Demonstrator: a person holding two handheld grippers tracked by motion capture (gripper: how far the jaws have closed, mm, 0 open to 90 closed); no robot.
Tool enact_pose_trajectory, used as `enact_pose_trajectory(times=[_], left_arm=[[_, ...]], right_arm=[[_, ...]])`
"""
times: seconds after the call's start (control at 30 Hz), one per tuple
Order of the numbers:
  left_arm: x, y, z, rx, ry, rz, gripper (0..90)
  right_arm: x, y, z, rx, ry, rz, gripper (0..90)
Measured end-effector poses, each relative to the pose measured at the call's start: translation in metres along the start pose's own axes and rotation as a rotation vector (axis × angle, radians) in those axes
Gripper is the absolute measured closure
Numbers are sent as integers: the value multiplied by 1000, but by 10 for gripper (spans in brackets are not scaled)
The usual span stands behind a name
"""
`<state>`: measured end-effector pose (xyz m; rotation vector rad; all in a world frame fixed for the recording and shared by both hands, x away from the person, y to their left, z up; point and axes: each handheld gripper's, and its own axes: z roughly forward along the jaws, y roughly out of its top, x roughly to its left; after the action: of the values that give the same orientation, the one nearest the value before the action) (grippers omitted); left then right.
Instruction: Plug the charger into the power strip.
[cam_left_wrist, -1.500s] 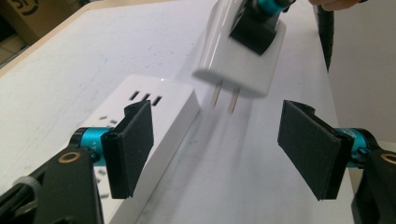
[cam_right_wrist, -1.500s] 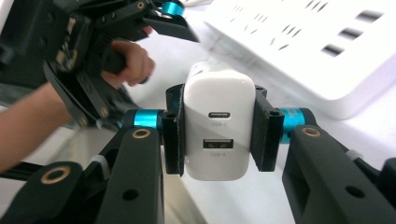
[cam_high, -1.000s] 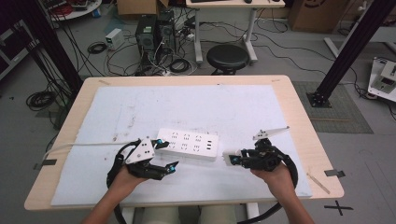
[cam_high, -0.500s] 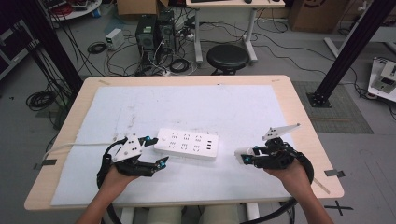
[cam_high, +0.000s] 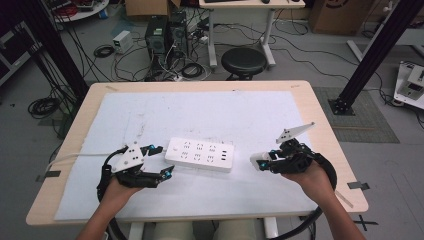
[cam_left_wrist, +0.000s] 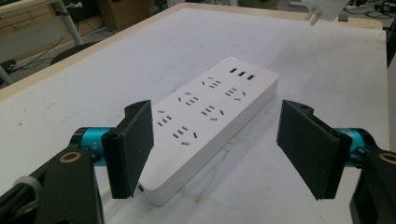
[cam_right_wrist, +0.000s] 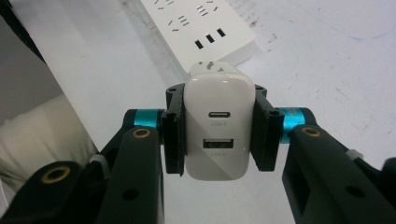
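A white power strip (cam_high: 201, 154) lies flat on the white mat (cam_high: 210, 115), near the middle of the table's front half. My left gripper (cam_high: 159, 161) stands open at the strip's left end, and nothing is between its pads. In the left gripper view the strip (cam_left_wrist: 210, 112) runs away between and beyond the jaws of that gripper (cam_left_wrist: 219, 144). To the right of the strip, a little above the mat, my right gripper (cam_high: 260, 161) is shut on a white USB charger (cam_right_wrist: 217, 130). The charger's two ports face the camera, and the strip's USB end (cam_right_wrist: 205, 37) lies beyond it.
The strip's white cable (cam_high: 75, 157) runs left off the wooden table (cam_high: 320, 115). Tape pieces (cam_high: 358, 185) sit at the table's edges. Behind the table are a black stool (cam_high: 243, 60), computer cases (cam_high: 162, 37) and floor cables. Black frame posts (cam_high: 372, 50) stand at both sides.
My left gripper has drawn back leftwards to the strip's left end. My right gripper has moved right and risen slightly with the charger still in it. The strip has stayed put.
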<state>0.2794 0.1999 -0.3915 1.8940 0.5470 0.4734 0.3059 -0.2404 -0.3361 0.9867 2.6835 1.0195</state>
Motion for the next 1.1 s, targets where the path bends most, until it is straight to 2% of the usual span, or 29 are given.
enact_pose_trajectory(times=[0.1,0.17,0.23,0.3,0.33,0.43,0.5,0.7,0.9,0.97,1.1], left_arm=[[4,-4,-2,4,-13,-9,274],[4,-4,-3,5,-16,-9,274],[6,-5,-5,5,-22,-8,274],[7,-5,-6,6,-21,-5,274],[9,-6,-8,-3,-16,-13,274],[10,-6,-10,-9,-15,-19,276],[10,-7,-11,-11,-15,-22,278],[13,-8,-18,-6,-11,-10,278],[15,-11,-20,-4,-5,-10,278],[16,-12,-20,-5,-1,-7,278],[16,-14,-20,-1,-1,-9,278]], right_arm=[[1,15,3,38,-9,-52,637],[3,19,4,51,-13,-60,637],[4,31,5,79,-18,-104,637],[4,34,6,89,-21,-121,638],[6,43,6,106,-23,-141,638],[10,54,8,125,-23,-179,638],[10,54,8,125,-23,-179,638],[16,80,18,168,-13,-261,639],[20,95,24,198,5,-299,638],[20,103,32,214,18,-320,639],[20,108,45,242,26,-327,638]])
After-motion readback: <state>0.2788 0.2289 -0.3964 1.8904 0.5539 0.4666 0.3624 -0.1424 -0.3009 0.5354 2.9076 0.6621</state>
